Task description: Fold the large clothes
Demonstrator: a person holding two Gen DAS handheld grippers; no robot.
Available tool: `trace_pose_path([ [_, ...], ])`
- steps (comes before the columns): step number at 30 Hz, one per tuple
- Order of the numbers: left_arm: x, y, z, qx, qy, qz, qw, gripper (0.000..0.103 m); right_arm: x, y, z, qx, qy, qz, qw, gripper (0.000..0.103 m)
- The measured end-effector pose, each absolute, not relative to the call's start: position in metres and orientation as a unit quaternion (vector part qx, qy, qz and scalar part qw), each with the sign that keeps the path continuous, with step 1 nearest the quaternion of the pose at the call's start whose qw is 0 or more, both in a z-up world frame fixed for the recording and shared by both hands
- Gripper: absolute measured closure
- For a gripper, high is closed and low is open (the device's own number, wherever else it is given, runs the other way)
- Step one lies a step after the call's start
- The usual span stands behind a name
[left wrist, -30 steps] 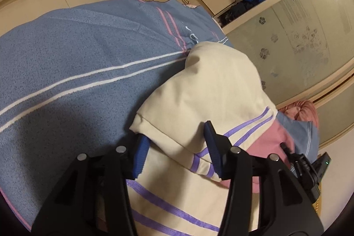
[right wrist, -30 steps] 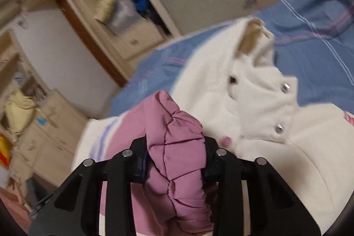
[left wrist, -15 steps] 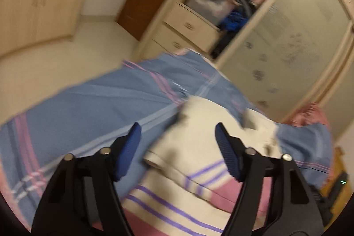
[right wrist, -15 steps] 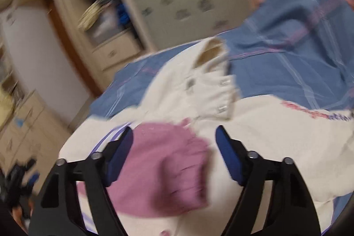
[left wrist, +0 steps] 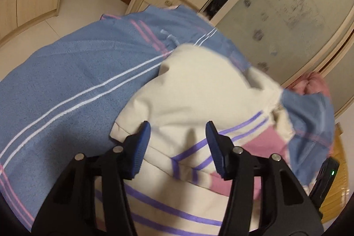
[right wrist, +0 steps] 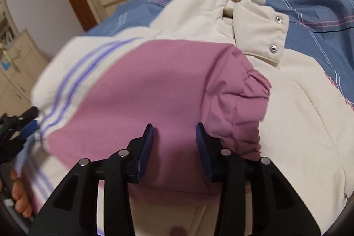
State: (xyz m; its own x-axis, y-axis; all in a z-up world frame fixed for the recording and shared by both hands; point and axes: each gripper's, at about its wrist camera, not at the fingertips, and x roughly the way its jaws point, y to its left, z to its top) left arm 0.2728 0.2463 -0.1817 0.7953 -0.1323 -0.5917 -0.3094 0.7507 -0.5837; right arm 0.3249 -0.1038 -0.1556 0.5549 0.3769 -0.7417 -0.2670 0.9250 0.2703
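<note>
Your right gripper (right wrist: 174,143) is nearest the work: fingers apart, gripping nothing, directly over the pink sleeve (right wrist: 154,90), which lies folded across the cream jacket (right wrist: 298,116) on the bed's blue blanket (right wrist: 314,8). Sleeve's long axis runs crosswise to your fingers, cuff (right wrist: 250,103) off to their right, collar (right wrist: 261,30) beyond it. Left gripper (left wrist: 178,141) is also spread and empty, at the jacket's striped folded edge (left wrist: 221,134); jacket body extends away beyond it

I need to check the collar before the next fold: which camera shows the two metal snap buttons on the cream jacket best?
The right wrist view: both metal snap buttons sit unobstructed on the collar flap of the cream jacket, above the pink sleeve. The left wrist view shows only the jacket's striped side; no snaps are visible there.
</note>
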Motion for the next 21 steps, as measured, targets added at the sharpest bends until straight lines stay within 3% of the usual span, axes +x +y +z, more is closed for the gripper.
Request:
trace_pose_path([
  [1,0.264,0.25,-0.172,-0.355,0.293,0.041,0.887,0.038,0.315,-0.119,-0.144,0.078,0.421,0.181,0.885,0.048],
  [2,0.257,0.252,-0.164,-0.352,0.273,0.04,0.895,0.031,0.297,-0.15,-0.126,0.099,0.393,0.162,0.9,0.025],
  [3,0.247,0.25,-0.154,-0.343,0.253,0.045,0.904,0.028,0.281,-0.18,-0.114,0.122,0.365,0.141,0.912,0.01],
  [4,0.243,0.249,-0.148,-0.335,0.243,0.048,0.909,0.026,0.266,-0.209,-0.106,0.146,0.346,0.121,0.919,0.008],
  [12,0.249,0.214,-0.136,-0.303,0.265,0.001,0.915,0.019,0.181,-0.468,-0.133,0.386,0.327,-0.112,0.855,0.008],
  [21,0.261,0.197,-0.15,-0.283,0.299,0.002,0.912,0.018,0.187,-0.584,-0.218,0.569,0.284,-0.128,0.761,0.009],
])
